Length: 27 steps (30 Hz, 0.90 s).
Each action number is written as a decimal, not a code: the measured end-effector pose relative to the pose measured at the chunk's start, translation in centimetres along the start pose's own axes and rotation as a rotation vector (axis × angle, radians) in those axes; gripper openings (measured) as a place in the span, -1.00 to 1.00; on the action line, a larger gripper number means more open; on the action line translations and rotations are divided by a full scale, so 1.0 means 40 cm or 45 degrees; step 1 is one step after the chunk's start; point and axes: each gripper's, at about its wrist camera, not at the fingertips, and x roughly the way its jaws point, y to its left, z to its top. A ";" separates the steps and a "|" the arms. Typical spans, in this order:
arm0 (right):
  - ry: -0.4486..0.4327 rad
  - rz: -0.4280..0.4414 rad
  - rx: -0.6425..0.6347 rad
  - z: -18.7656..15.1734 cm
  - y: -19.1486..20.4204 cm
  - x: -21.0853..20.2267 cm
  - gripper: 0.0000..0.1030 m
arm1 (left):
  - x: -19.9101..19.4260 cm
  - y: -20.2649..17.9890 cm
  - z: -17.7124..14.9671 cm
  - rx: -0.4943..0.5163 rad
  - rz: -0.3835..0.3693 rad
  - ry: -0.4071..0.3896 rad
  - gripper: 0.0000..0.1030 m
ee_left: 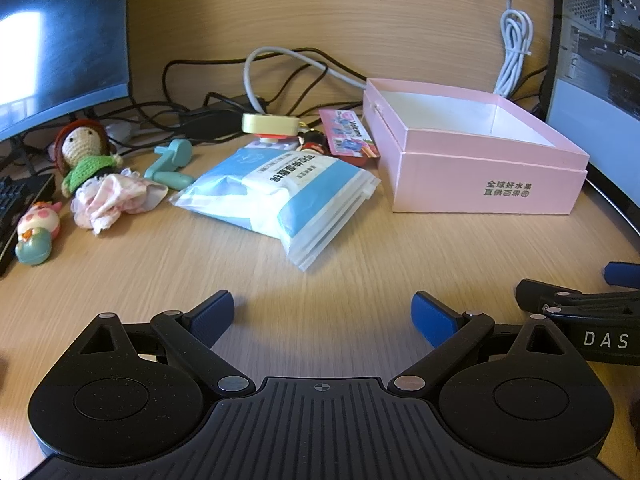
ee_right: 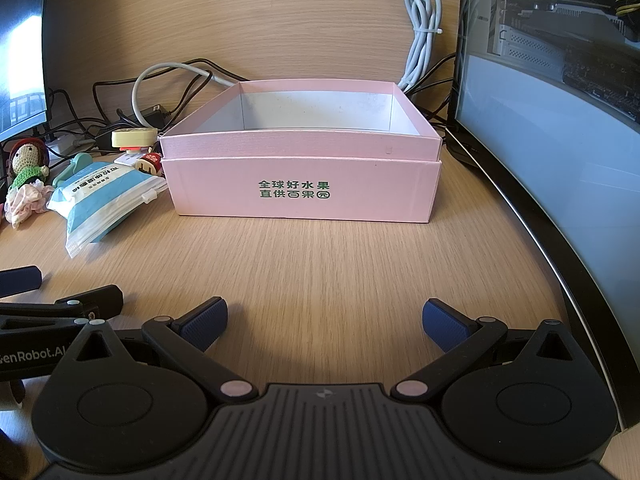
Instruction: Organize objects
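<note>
- Because the pink box [ee_right: 300,196] stands open and empty at the right of the table [ee_right: 320,264], with its inner tray seated in a slightly wider base, it reads as the intended receptacle; nothing has yet been put into it.
- Loose items lie in a cluster just left of the box: a blue-and-white packet [ee_left: 288,196] nearest the viewer, its corner close beside the box wall, and behind it a cream-coloured flat case [ee_left: 270,123] propped on smaller things, a small red-and-black figurine [ee_left: 311,142] and a pink card [ee_left: 348,134] leaning by the box.
- Farther left lie a crocheted doll [ee_left: 88,152] in a green top, a teal plastic piece [ee_left: 172,162] and a small pink-and-green toy [ee_left: 36,236] beside a keyboard edge; their scatter suggests unsorted objects awaiting collection.
- Left tongs [ee_left: 324,316]: jaws spread wide, holding nothing, levelled low over bare table and aimed at the packet, which lies well ahead of the pads.
- Right tongs [ee_right: 324,322]: jaws likewise spread and empty, squared to the box front, with bare table between.
- Both tools sit side by side, each visible at the edge of the other's view, a ready posture; the packet appears the likeliest first pick.
- Cables and monitors crowd the table's rear and flanks, so reaches should stay forward.
</note>
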 end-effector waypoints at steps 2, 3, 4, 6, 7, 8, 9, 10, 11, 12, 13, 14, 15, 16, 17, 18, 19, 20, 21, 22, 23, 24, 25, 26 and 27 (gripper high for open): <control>0.000 0.003 -0.001 0.001 -0.001 -0.001 1.00 | -0.016 0.010 -0.004 -0.055 0.007 -0.014 0.71; 0.000 0.004 -0.003 0.001 -0.001 -0.001 1.00 | -0.027 0.022 -0.003 -0.098 0.007 -0.014 0.59; 0.000 0.007 -0.005 0.001 -0.001 -0.001 1.00 | -0.044 0.041 -0.001 -0.155 -0.004 -0.013 0.55; 0.010 0.020 -0.016 0.002 -0.008 -0.005 1.00 | -0.082 0.081 0.004 -0.223 -0.013 -0.038 0.53; 0.013 0.026 -0.020 0.003 -0.010 -0.004 1.00 | -0.113 0.108 0.006 -0.248 0.008 -0.067 0.53; 0.020 0.039 -0.030 0.005 -0.012 -0.002 1.00 | -0.144 0.135 0.006 -0.264 0.036 -0.096 0.53; 0.025 0.050 -0.040 0.007 -0.016 0.001 1.00 | -0.175 0.164 0.004 -0.278 0.070 -0.127 0.53; 0.031 0.063 -0.051 0.011 -0.021 0.005 1.00 | -0.217 0.206 -0.002 -0.292 0.128 -0.176 0.53; 0.036 0.073 -0.060 0.014 -0.023 0.007 1.00 | -0.247 0.240 -0.010 -0.295 0.184 -0.215 0.53; 0.041 0.081 -0.068 0.016 -0.019 0.008 1.00 | -0.273 0.275 -0.019 -0.289 0.244 -0.244 0.53; 0.047 0.084 -0.073 0.018 -0.019 0.009 1.00 | -0.297 0.321 -0.034 -0.284 0.344 -0.256 0.53; 0.056 0.087 -0.075 0.021 -0.020 0.010 1.00 | -0.308 0.357 -0.043 -0.286 0.411 -0.247 0.53; 0.068 0.087 -0.072 0.024 -0.019 0.010 1.00 | -0.316 0.393 -0.053 -0.292 0.465 -0.229 0.53; 0.077 0.071 -0.063 0.026 -0.018 0.011 1.00 | -0.322 0.431 -0.064 -0.302 0.514 -0.204 0.53; 0.084 0.070 -0.063 0.028 -0.017 0.012 1.00 | -0.324 0.468 -0.074 -0.315 0.551 -0.174 0.53; 0.088 0.069 -0.062 0.028 -0.017 0.012 1.00 | -0.326 0.494 -0.080 -0.317 0.560 -0.152 0.52; 0.093 0.066 -0.060 0.029 -0.015 0.012 1.00 | -0.327 0.515 -0.082 -0.310 0.542 -0.129 0.52; 0.097 0.063 -0.058 0.029 -0.015 0.013 1.00 | -0.323 0.522 -0.079 -0.299 0.516 -0.123 0.52; 0.101 0.057 -0.054 0.029 -0.013 0.013 1.00 | -0.323 0.526 -0.076 -0.282 0.479 -0.124 0.52; 0.106 0.050 -0.048 0.030 -0.011 0.013 1.00 | -0.318 0.526 -0.073 -0.260 0.436 -0.122 0.52; 0.112 0.041 -0.040 0.031 -0.008 0.013 1.00 | -0.305 0.522 -0.068 -0.235 0.402 -0.107 0.53; 0.118 0.032 -0.033 0.032 -0.008 0.013 1.00 | -0.286 0.514 -0.064 -0.215 0.386 -0.084 0.53; 0.123 0.025 -0.028 0.033 -0.006 0.013 1.00 | -0.274 0.503 -0.067 -0.201 0.387 -0.058 0.53; 0.128 0.024 -0.027 0.033 -0.006 0.013 1.00 | -0.255 0.503 -0.069 -0.200 0.395 -0.025 0.53; 0.131 0.025 -0.031 0.035 -0.007 0.014 1.00 | -0.237 0.501 -0.072 -0.208 0.404 0.000 0.53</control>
